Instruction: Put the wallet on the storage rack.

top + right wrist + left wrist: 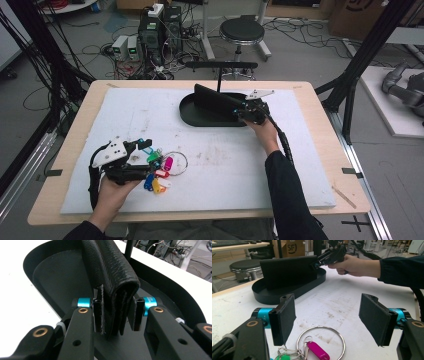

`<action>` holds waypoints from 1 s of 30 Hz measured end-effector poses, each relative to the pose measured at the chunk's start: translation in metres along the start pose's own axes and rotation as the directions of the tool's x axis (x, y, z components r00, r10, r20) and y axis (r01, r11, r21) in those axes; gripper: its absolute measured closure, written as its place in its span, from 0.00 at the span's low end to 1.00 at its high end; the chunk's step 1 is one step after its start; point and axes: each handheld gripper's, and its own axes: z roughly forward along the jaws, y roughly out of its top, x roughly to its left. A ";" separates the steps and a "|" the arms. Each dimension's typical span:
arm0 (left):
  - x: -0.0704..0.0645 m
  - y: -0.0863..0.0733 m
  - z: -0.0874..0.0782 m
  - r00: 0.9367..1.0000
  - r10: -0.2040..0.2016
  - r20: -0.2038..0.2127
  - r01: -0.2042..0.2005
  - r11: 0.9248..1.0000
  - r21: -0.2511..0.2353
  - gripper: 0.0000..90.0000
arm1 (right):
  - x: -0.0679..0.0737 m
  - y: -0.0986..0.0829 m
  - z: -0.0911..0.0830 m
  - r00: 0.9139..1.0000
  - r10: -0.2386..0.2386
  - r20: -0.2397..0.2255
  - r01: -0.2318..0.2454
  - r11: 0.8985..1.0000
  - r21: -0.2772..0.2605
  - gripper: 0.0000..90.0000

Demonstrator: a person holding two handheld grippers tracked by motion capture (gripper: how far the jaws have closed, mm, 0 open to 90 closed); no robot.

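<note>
A black folded leather wallet (215, 100) (288, 271) (112, 272) stands on edge in a black oval tray (190, 117) (287, 293) (57, 272) at the far middle of the mat. My right gripper (241, 111) (317, 262) (117, 315) is shut on the wallet's near end, one pad on each side. A metal key ring (176, 162) (320, 340) with several coloured tags (157, 172), one of them pink (318, 350), lies at the front left. My left gripper (147, 162) (327, 315) is open just behind the ring, its jaws wide apart and holding nothing.
A white foam mat (225, 165) covers most of the wooden table (320, 115). A thin black T-shaped stand (220, 65) rises behind the tray. On the floor beyond are a round stool (242, 31), computer boxes (160, 30) and loose cables.
</note>
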 end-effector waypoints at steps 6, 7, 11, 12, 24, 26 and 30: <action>0.000 -0.001 0.000 1.000 0.000 -0.003 0.000 1.000 0.004 0.33 | 0.001 0.001 0.000 1.000 -0.004 0.013 0.004 1.000 0.013 0.76; 0.000 -0.001 0.000 1.000 -0.001 -0.002 0.001 1.000 0.006 0.33 | 0.002 0.001 0.000 1.000 -0.004 0.015 0.004 1.000 0.021 0.75; 0.001 -0.002 0.000 1.000 -0.004 -0.003 0.004 1.000 0.010 0.33 | 0.004 0.001 0.002 0.999 -0.017 0.030 0.016 0.999 0.039 0.71; 0.001 -0.002 0.000 1.000 -0.004 -0.003 0.004 1.000 0.010 0.33 | 0.004 0.001 0.002 0.999 -0.017 0.030 0.016 0.999 0.039 0.71; 0.004 -0.004 0.001 1.000 -0.003 -0.009 0.004 1.000 0.021 0.33 | 0.006 0.010 -0.018 0.994 -0.015 0.106 0.013 1.000 0.018 0.48; 0.004 -0.004 0.001 1.000 -0.005 -0.009 0.005 1.000 0.021 0.33 | 0.004 0.011 -0.026 0.995 -0.006 0.104 0.006 1.000 0.001 0.46; 0.005 -0.003 0.002 1.000 -0.003 -0.011 0.003 1.000 0.020 0.33 | 0.004 0.015 -0.043 0.995 0.009 0.097 -0.005 0.999 -0.039 0.43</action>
